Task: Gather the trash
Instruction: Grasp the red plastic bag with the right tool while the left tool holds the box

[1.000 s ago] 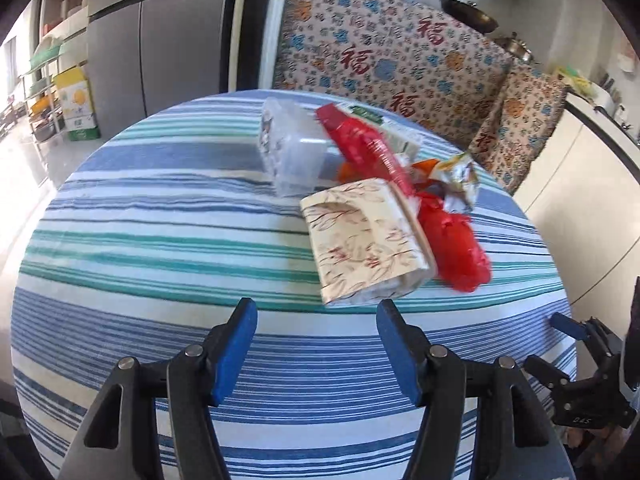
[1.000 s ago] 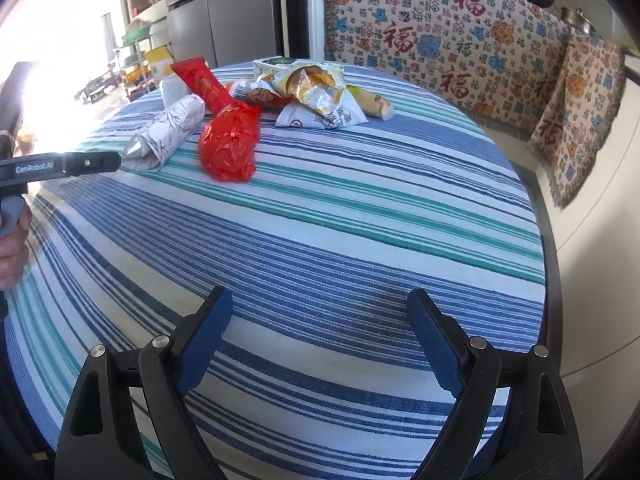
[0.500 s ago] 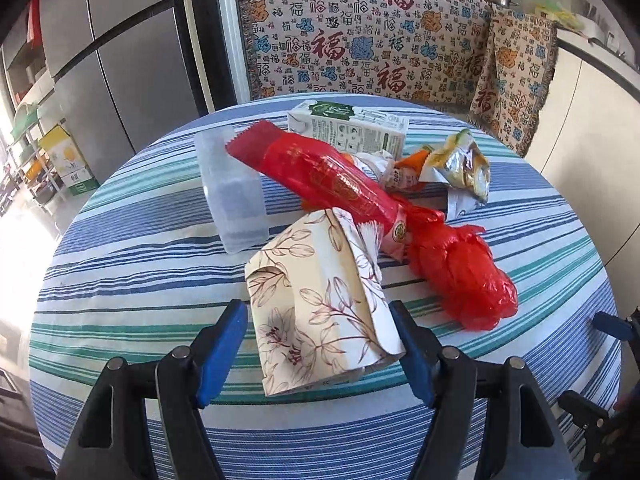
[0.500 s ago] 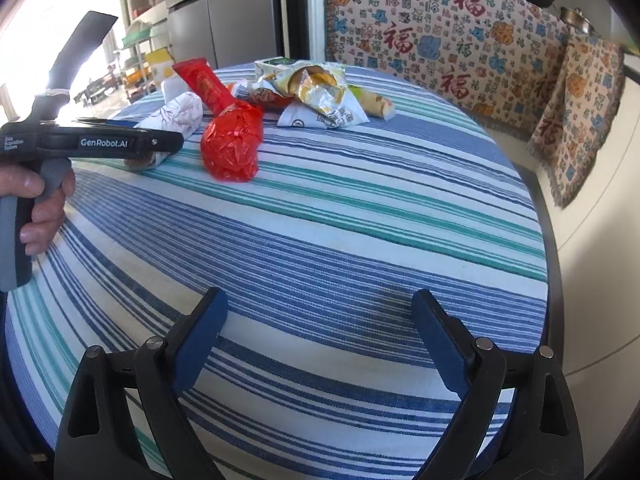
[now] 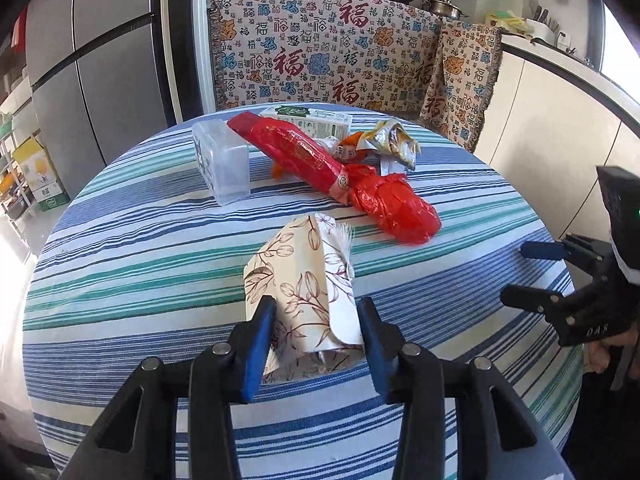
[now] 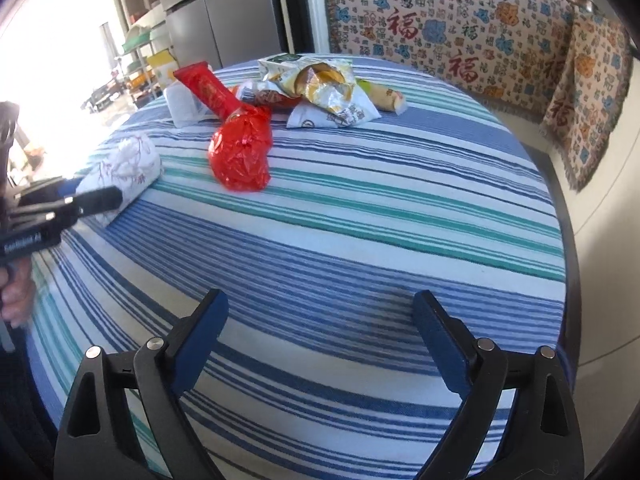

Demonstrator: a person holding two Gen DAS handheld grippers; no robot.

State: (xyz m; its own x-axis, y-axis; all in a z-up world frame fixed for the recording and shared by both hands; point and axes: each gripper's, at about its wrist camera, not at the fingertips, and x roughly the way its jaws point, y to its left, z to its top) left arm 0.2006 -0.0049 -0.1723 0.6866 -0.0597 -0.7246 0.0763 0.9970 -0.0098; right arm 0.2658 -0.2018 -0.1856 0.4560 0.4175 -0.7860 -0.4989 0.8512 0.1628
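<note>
- Viewing from the left wrist: the left gripper (image 5: 316, 322) has its 2 blue-padded fingers (image 5: 258, 340) set on either side of the near end of the floral paper pack (image 5: 304, 292), which lies on the striped tablecloth (image 5: 120, 264) of the round table.
- The left pad appears to touch the pack's side; the right pad stands at or just beside its other flank. Whether the pack is actually squeezed cannot be told; the jaws stand at a middling width, about the pack's own.
- Judgement: the pack lies nearest the table's edge and apart from the rest, which makes it the natural 1st pick.
- Beyond it lie the red plastic wrapper (image 5: 340, 176), a clear plastic box (image 5: 222, 162), a green-and-white carton (image 5: 308, 120) and a crumpled foil snack bag (image 5: 394, 142), bunched at the far side.
- The right gripper (image 5: 536, 270) hangs off the table's right edge, near nothing.
- Viewing from the right wrist: the right gripper (image 6: 320, 328) is spread wide over bare cloth (image 6: 360, 240), holding nothing.
- The floral paper pack (image 6: 126, 168) sits far left, with the left gripper (image 6: 94, 198) at its near end; the red plastic wrapper (image 6: 240, 152) and foil snack bag (image 6: 320, 84) lie well ahead.
- Judgement: the right tool is kept clear, free for the next item.
</note>
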